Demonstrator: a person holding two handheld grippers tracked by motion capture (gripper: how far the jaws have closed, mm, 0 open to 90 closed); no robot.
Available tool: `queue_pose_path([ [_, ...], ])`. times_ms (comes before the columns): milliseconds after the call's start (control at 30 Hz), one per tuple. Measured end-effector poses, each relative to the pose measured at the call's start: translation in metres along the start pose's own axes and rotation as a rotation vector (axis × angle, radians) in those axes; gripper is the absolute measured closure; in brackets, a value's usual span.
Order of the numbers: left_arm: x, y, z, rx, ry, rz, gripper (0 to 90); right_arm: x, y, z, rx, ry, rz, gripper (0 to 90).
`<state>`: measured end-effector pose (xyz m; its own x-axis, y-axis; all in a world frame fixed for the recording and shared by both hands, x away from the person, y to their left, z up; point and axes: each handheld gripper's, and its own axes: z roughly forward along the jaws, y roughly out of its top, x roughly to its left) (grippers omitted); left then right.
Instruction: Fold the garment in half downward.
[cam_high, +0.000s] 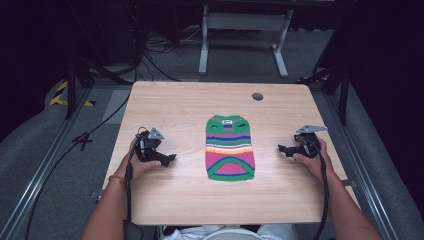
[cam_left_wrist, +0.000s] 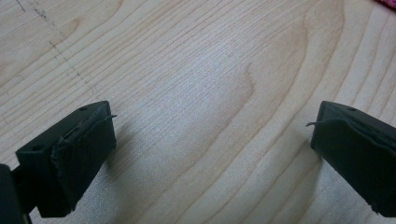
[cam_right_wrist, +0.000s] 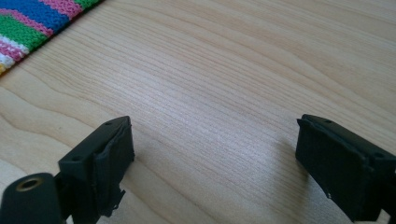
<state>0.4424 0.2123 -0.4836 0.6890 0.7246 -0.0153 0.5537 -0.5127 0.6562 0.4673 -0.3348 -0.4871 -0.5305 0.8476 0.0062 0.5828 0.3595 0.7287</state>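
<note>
Left hand-held gripper (cam_high: 167, 159) low over the desk (cam_high: 190, 195), gripped by the left hand (cam_high: 137, 162), jaws pointing inward toward the middle. Jaws spread wide apart in the left gripper view (cam_left_wrist: 212, 154), with bare wood grain between them and nothing held. Black pads (cam_left_wrist: 86, 154) a little frayed at the edges, casting soft shadows on the wood just beneath. Sliver of pink cloth at the top right corner of that view.

Right hand-held gripper (cam_high: 284, 149) on the opposite side, held by the right hand (cam_high: 312, 157), likewise pointing inward. Jaws wide open in the right gripper view (cam_right_wrist: 212, 163), gripping nothing, bare wood between them. Grey three-cornered plates on top of both, black cables trailing back along the forearms toward the near edge.

Knitted sweater (cam_high: 229, 147) lying flat in the middle of the desk, between the two hand-held grippers and apart from both. Small, sleeveless, striped in green, blue, pink, white and orange, neck end toward the far edge, green-trimmed curved hem toward the person. Striped edge of it (cam_right_wrist: 32, 25) at the top left corner of the right gripper view, well clear of the jaws.

Farther out, round dark hole (cam_high: 257, 96) near the far right of the desk top. Beyond the far edge, grey carpeted floor (cam_high: 240, 62) with loose black cables and a white metal frame (cam_high: 245, 35).
</note>
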Motion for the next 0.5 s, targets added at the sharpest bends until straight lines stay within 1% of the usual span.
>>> queue_pose_path([
  [267, -0.0001, -0.0001, -0.0001, 0.000, 0.004, 0.001, 0.4, 0.0015, 0.0001, 0.0001, 0.000, -0.006, 0.007, 11.5],
  [433, -0.0006, -0.0002, -0.0003, 0.000, 0.006, -0.003, 0.5, 0.0016, 0.0004, 0.0001, 0.003, -0.007, 0.007, 11.5],
  [467, -0.0011, -0.0003, -0.0003, 0.000, 0.006, -0.009, 0.6, 0.0017, 0.0004, 0.0000, 0.004, -0.007, 0.007, 11.5],
  [500, -0.0010, -0.0004, -0.0002, -0.005, 0.014, -0.004, 0.6, 0.0018, 0.0006, -0.0002, 0.006, -0.004, 0.004, 11.6],
])
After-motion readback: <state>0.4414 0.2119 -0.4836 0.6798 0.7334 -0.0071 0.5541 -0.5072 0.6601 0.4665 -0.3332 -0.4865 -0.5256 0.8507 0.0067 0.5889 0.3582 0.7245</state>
